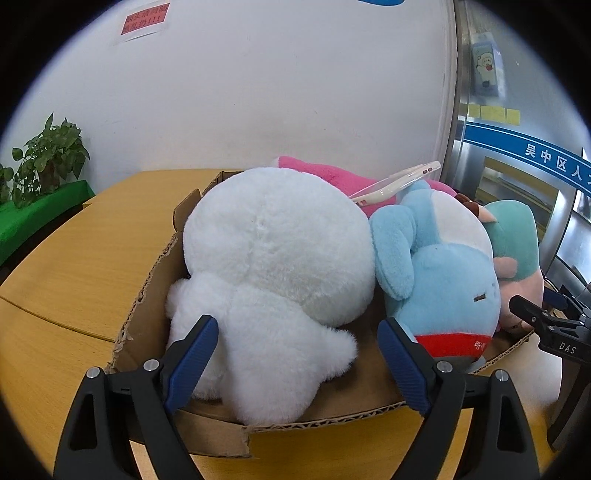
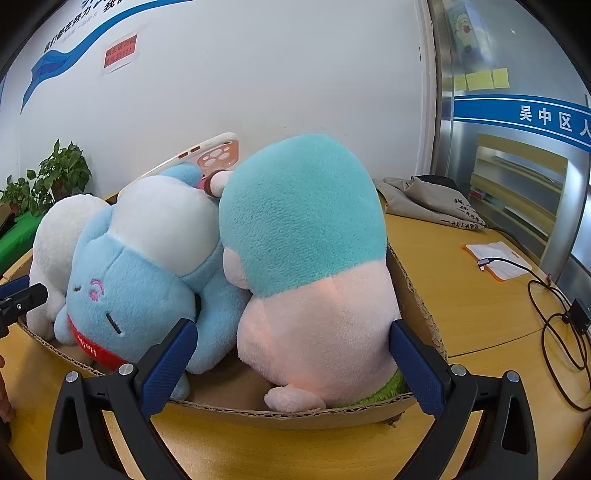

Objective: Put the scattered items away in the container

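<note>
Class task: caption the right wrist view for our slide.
Open right gripper straddles a teal-and-pink plush packed beside a blue plush in the cardboard box.

Pink plush [image 1: 325,173]: mostly buried behind the white plush [image 1: 273,258].
Box [image 1: 147,295] floor: barely showed under toys.
Red sign [image 1: 142,23]: text too blurred.
Cable [image 2: 554,332]: ran off right edge.

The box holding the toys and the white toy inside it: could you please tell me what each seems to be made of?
The box looks like brown corrugated cardboard with a matte finish: fluting shows along its torn, ragged edges. The white toy looks like soft plush, probably synthetic pile: its surface is fuzzy with fine fibres; the filling cannot be seen.
</note>
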The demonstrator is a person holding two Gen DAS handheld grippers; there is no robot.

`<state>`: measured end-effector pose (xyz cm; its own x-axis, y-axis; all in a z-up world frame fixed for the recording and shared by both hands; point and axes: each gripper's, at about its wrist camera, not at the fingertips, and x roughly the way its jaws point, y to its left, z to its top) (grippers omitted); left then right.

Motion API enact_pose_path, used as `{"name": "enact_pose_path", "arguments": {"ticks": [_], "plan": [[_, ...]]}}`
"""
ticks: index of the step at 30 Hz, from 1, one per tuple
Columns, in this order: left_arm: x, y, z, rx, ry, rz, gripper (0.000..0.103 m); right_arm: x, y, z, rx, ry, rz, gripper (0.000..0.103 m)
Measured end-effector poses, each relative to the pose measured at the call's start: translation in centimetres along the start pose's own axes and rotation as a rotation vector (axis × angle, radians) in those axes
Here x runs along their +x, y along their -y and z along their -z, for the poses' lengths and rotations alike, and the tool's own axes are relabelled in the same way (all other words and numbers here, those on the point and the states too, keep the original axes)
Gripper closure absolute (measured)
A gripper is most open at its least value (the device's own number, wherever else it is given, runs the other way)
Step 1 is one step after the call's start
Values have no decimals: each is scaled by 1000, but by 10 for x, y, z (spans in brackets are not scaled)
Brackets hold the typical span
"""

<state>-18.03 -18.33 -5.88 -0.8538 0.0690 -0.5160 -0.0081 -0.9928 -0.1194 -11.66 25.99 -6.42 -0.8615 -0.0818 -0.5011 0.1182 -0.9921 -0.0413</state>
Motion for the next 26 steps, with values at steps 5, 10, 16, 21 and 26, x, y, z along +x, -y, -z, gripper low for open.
{"name": "enact_pose_path", "arguments": {"ticks": [5, 10, 16, 21, 26], "plan": [[0, 0, 0, 0, 0, 0, 15, 0, 1, 0, 0, 0, 0, 0], [0, 0, 0, 0, 1, -1, 14, 0, 1, 0, 0, 1, 0, 0], [0, -1, 0, -4, 6, -9, 14, 1, 2, 0, 4, 3, 2, 0], [0, -1, 0, -4, 6, -11, 12, 0, 2, 0, 7, 4, 6, 0], [0, -2, 0, -6, 4, -11, 11, 0, 2, 0, 6, 4, 6, 0]]}}
